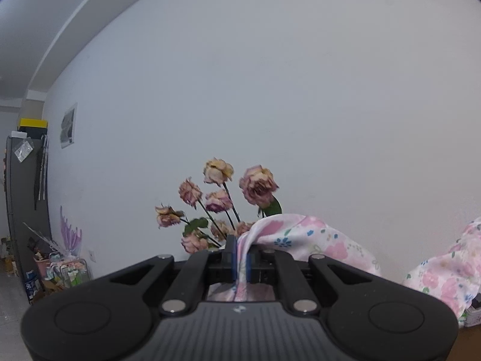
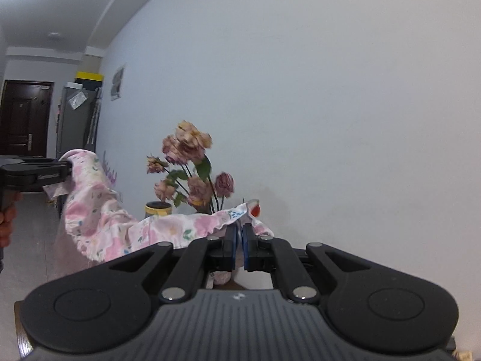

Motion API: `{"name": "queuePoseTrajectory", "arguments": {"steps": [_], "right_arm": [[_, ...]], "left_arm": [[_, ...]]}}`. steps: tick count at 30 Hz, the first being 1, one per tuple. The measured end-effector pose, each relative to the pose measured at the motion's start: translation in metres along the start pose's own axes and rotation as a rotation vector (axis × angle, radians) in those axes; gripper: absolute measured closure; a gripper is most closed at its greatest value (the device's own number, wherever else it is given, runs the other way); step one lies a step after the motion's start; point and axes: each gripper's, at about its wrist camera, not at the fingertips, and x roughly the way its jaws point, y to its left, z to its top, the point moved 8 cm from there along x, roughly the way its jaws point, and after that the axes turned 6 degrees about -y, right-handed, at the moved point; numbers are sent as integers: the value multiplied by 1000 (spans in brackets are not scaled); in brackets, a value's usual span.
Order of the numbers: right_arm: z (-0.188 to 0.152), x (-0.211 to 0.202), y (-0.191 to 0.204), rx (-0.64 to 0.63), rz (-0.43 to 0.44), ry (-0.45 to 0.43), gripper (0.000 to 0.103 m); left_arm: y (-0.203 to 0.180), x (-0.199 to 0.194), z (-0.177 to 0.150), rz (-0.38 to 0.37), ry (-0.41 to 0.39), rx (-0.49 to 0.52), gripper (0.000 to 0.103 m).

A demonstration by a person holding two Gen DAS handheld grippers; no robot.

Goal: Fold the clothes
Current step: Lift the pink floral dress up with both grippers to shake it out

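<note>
Holding now: the left tool (image 1: 240,263) is pinched tight on one edge of the flowery pink cloth (image 1: 303,236), and the right tool (image 2: 239,248) is pinched tight on another edge of it.
Where the cloth is: up in the air, hanging in a soft sag between the two tools, in front of the bunch of dried roses (image 1: 216,198) and the plain wall (image 1: 300,90).
Done so far: the cloth looks picked up and spread a bit, with a tool at each end.
Not done yet: I see no neat fold; the cloth is bunched and wavy.
Left to do, I think: pull it flat, lay it down, and fold it over.
Cannot see: the surface below, or any pile of other clothes.
Also there: a person's hand (image 2: 7,219) holds the left tool's handle.
</note>
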Motion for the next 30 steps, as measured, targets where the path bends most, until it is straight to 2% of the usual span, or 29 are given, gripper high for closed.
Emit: {"name": "queuePoseTrajectory", "arguments": {"steps": [5, 8, 12, 17, 19, 22, 23, 26, 30], "right_arm": [[22, -11, -10, 4, -66, -64, 99], [28, -31, -28, 16, -122, -90, 99], [37, -77, -55, 7, -206, -125, 99], [63, -151, -92, -16, -342, -199, 99], [74, -175, -103, -35, -397, -217, 99], [88, -180, -111, -85, -448, -185, 99], [88, -172, -111, -99, -452, -158, 99], [62, -117, -96, -157, -415, 3, 99], [-26, -6, -53, -209, -326, 221, 99]], "left_arm": [[-10, -35, 12, -80, -23, 5, 99], [-38, -76, 22, -169, -36, 46, 99], [-83, -137, 35, -300, -50, 82, 99], [-131, -194, 41, -503, -24, 7, 99], [-146, -204, 36, -579, 12, -55, 99], [-160, -205, 17, -629, 68, -111, 99], [-160, -198, 3, -631, 101, -124, 99], [-156, -174, -51, -630, 226, -160, 99], [-134, -141, -152, -609, 409, -136, 98]]}}
